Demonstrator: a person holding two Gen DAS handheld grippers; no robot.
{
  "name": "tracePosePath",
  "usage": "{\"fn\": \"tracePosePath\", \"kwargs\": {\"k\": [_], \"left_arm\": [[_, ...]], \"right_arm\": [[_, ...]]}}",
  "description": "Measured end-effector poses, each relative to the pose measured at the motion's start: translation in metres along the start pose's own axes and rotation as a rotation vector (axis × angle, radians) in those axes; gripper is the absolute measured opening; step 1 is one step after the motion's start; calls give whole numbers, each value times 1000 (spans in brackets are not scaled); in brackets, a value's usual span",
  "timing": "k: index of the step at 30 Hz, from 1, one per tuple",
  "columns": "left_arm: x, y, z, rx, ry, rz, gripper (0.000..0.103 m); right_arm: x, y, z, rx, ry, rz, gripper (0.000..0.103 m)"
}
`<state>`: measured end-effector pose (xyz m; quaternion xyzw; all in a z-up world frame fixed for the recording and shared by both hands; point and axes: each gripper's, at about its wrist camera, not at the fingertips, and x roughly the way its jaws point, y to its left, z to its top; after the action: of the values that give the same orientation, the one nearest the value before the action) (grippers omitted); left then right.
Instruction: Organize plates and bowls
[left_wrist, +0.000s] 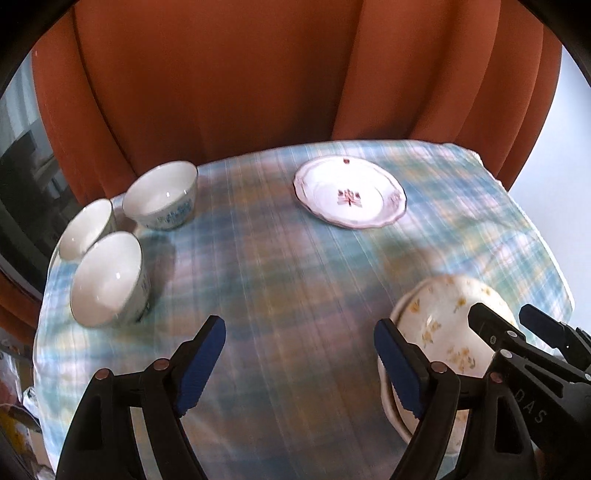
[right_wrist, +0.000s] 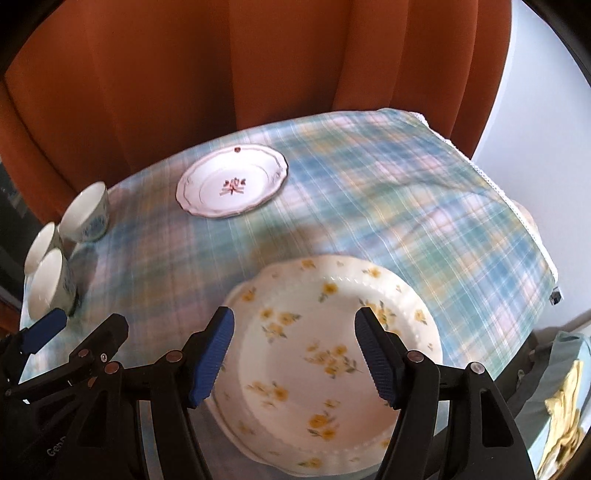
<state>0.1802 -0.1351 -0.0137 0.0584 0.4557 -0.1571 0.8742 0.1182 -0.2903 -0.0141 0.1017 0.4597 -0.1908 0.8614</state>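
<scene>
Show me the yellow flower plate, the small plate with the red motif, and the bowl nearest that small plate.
yellow flower plate (right_wrist: 325, 354), right wrist view, centre well.
small red-motif plate (right_wrist: 232, 186), right wrist view, painted middle.
nearest bowl (left_wrist: 162, 194), left wrist view, white inside.

Soft daylight fills both fisheye views, motion blur smearing the plaid tablecloth (left_wrist: 280, 266) and the yellow-flowered plate (right_wrist: 332, 354), small glints sitting in the bowls (left_wrist: 110, 280), edges bending into dark vignetted corners.

plates (right_wrist: 325, 354): glossy glazed ceramic
bowls (left_wrist: 107, 280): glossy ceramic
tablecloth (left_wrist: 280, 273): matt woven cloth
pads (right_wrist: 212, 358): ribbed blue rubber
</scene>
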Motion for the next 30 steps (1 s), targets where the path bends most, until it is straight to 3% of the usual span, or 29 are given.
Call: {"fn": "tracePosePath", "kwargs": {"k": [7, 21, 27, 30], "left_arm": [[8, 8, 32, -52, -32, 6, 91], [57, -9, 91, -175, -54, 142, 96], [87, -13, 115, -211, -55, 205, 97], [105, -15, 123, -223, -42, 229, 96]], "right_arm": [[5, 10, 33, -2, -23, 20, 71], [74, -3, 118, -117, -16, 155, 71], [110, -5, 154, -107, -7, 227, 71], [128, 0, 169, -125, -16, 227, 72]]}}
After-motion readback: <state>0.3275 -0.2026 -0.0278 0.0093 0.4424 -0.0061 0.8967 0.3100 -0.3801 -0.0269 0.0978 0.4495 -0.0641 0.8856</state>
